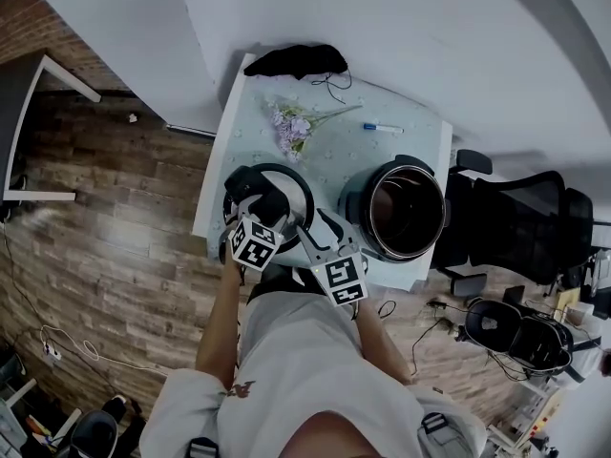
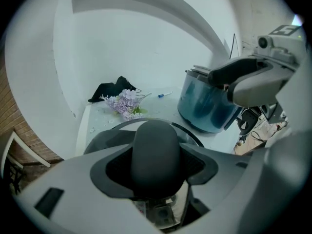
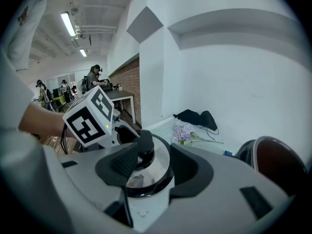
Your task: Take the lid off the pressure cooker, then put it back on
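Observation:
The steel lid (image 1: 298,185) with its black knob (image 2: 156,152) is over the left half of the table, apart from the open pressure cooker pot (image 1: 401,210) at the right. My left gripper (image 1: 262,198) is shut on the knob, which fills the gap between its jaws in the left gripper view. My right gripper (image 1: 311,233) hovers at the lid's near right edge, open, with the lid (image 3: 157,172) showing between its jaws and nothing gripped. The pot (image 2: 204,106) stands uncovered, its dark inside (image 3: 275,162) visible. I cannot tell whether the lid rests on the table or hangs just above it.
A bunch of lilac flowers (image 1: 291,127), a black cloth (image 1: 296,60) and a pen (image 1: 382,128) lie at the table's far side. A black office chair (image 1: 516,222) stands right of the table (image 1: 220,170). People are visible far off in the right gripper view.

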Motion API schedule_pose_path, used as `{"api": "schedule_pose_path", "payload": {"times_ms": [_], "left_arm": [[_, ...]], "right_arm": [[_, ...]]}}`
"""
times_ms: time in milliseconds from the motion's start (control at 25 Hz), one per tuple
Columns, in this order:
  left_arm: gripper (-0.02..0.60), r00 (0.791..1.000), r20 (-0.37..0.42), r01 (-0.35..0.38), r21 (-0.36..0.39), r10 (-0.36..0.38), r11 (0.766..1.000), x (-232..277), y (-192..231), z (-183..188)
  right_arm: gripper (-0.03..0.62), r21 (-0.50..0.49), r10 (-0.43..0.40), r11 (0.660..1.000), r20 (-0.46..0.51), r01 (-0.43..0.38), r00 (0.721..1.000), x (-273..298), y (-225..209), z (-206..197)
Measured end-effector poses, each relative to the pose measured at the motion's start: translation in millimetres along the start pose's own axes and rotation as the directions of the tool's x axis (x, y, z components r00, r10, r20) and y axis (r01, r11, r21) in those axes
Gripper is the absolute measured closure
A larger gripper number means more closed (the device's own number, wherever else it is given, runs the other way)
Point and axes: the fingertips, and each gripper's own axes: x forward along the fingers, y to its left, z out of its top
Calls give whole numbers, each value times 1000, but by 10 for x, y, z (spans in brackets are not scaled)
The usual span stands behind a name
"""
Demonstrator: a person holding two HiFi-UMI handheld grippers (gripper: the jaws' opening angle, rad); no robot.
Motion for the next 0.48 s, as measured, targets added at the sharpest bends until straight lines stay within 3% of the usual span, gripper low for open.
{"api": "schedule_pose_path", "payload": {"times_ms": [480], "left_arm": [[307,997,43,64,78,-67,995,-626,-51,538]], "right_arm": [[388,-4,-53,999,67,53,996,-262,-91,349]]}}
